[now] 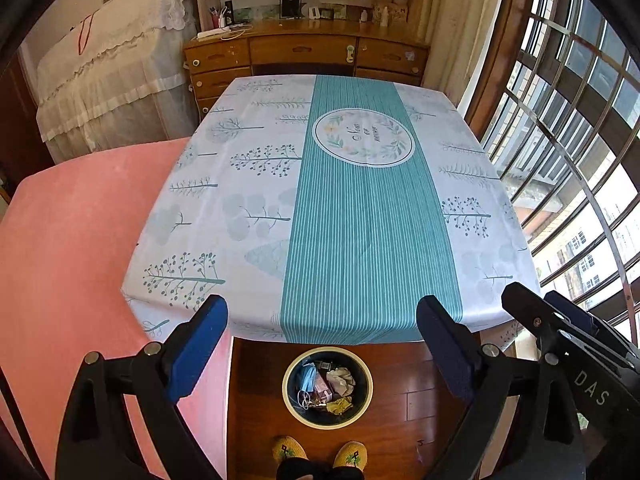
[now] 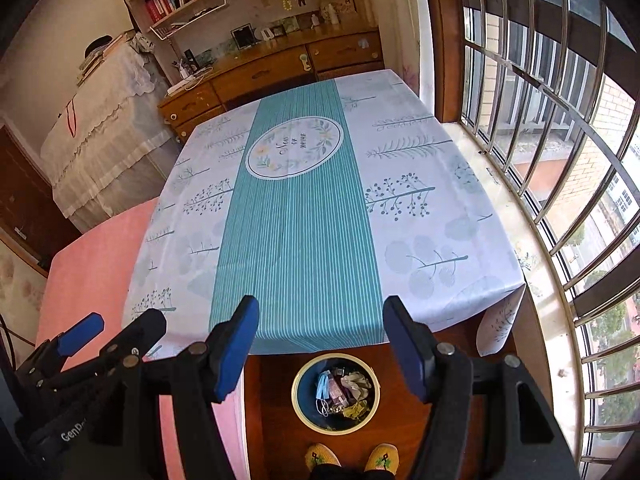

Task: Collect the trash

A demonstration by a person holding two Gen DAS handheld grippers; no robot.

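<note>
The trash (image 1: 326,388) lies in a round bin (image 1: 289,396) with a pale rim, standing on the wooden floor (image 1: 404,432) at the near edge of the table (image 1: 360,220); the tablecloth surface shows no loose item in either view. The visible contents are a blue face mask (image 2: 322,389) at the left, crumpled paper (image 2: 358,382) at the right, a pinkish wrapper between them and a yellow-green scrap at the near side.

Handling, as a judgement: all of these pieces look light, soft and easily crushed; none appears fragile or slippery; the mask is best taken at a fold of its body or at an ear loop, the paper at any raised crease; a light closing force should suffice.

The left tongs (image 1: 322,320) stand wide open and hold nothing; the right tongs (image 2: 320,332) stand open to a moderate gap and also hold nothing. Both point steeply down over the near table edge; the bin appears below and between each pair of jaws, well apart from the pads, with no contact. The person's yellow slippers (image 2: 352,458) stand just near of the bin; the task appears complete or close to it.
</note>
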